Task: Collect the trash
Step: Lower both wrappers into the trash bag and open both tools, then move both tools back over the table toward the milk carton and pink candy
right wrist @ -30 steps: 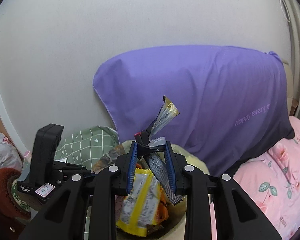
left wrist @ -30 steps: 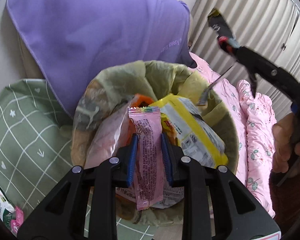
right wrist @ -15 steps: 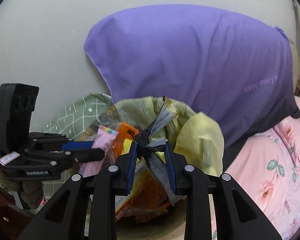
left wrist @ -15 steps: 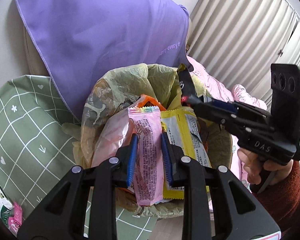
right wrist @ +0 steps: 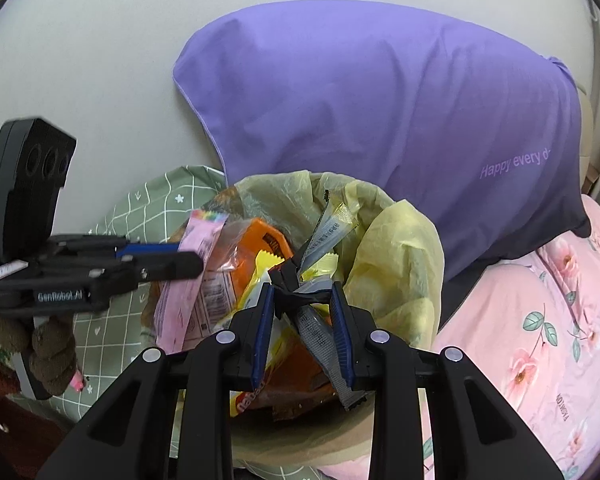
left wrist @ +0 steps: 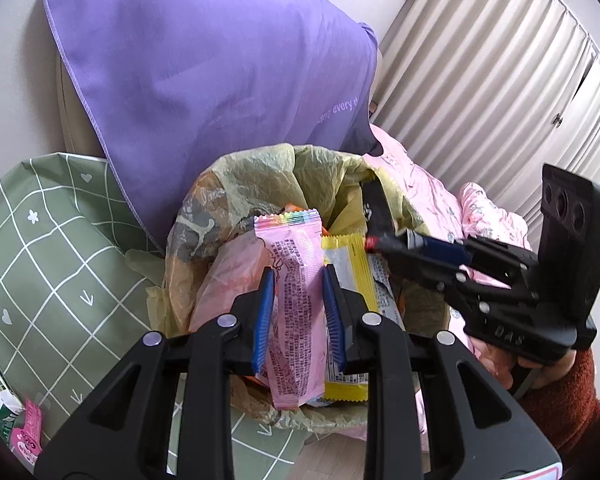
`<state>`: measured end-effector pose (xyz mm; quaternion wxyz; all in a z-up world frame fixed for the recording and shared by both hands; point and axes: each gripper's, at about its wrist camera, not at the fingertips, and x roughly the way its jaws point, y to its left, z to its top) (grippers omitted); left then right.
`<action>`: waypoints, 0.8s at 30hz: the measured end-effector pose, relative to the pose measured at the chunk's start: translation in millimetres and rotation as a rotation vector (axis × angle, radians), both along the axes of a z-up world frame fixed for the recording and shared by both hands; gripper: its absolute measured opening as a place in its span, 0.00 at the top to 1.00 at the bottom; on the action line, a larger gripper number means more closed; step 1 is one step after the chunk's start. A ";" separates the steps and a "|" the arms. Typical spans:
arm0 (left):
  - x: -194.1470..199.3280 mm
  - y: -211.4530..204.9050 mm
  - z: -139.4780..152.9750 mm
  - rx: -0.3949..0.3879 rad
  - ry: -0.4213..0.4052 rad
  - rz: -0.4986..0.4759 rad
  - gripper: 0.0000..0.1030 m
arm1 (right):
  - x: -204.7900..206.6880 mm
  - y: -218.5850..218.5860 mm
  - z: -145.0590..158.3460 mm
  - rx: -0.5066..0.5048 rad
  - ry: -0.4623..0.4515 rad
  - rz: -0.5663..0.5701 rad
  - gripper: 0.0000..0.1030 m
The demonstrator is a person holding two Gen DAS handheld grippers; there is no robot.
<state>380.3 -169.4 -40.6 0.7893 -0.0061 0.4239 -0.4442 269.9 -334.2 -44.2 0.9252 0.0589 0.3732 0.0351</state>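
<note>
**Two wrappers held over the lined bin**

The pink wrapper [left wrist: 296, 304] is clamped between the pads of the left gripper [left wrist: 296, 300], at the centre of the left wrist view, directly above the mouth of the trash bin [left wrist: 260, 176], whose yellow-green liner is folded over the rim. A twisted grey and black wrapper [right wrist: 306, 300] is pinched in the right gripper [right wrist: 303, 316], low in the centre of the right wrist view, also over the bin's opening.

The step in hand is judged to be the drop. It is best done with each wrapper brought well inside the rim before the jaws are parted, since such light film can cling to a pad or slide off the heap of packets [right wrist: 260, 248] already piled high inside. The two grippers are near each other, so the releases are better made one at a time.

The bin's base and body are hidden behind the fingers. The text on the packets is too small to be read. The item at the lower left edge of the left wrist view is cut off.
</note>
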 end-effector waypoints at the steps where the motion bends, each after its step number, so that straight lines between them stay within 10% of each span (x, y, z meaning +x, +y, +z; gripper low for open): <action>1: 0.3 0.5 0.0 0.000 -0.005 0.002 0.78 | -0.4 -0.4 0.1 -0.002 0.000 -0.006 0.73; 6: 6.5 -2.5 1.5 -0.009 0.014 0.023 0.78 | -2.1 -7.6 1.4 0.002 -0.013 -0.038 0.72; 15: 3.2 16.7 14.2 -0.068 0.012 0.025 0.47 | -6.1 -16.5 6.0 0.003 -0.046 -0.089 0.55; 24: 3.0 100.5 33.4 -0.066 -0.117 0.151 0.38 | -13.5 -0.4 26.2 -0.019 -0.135 -0.088 0.48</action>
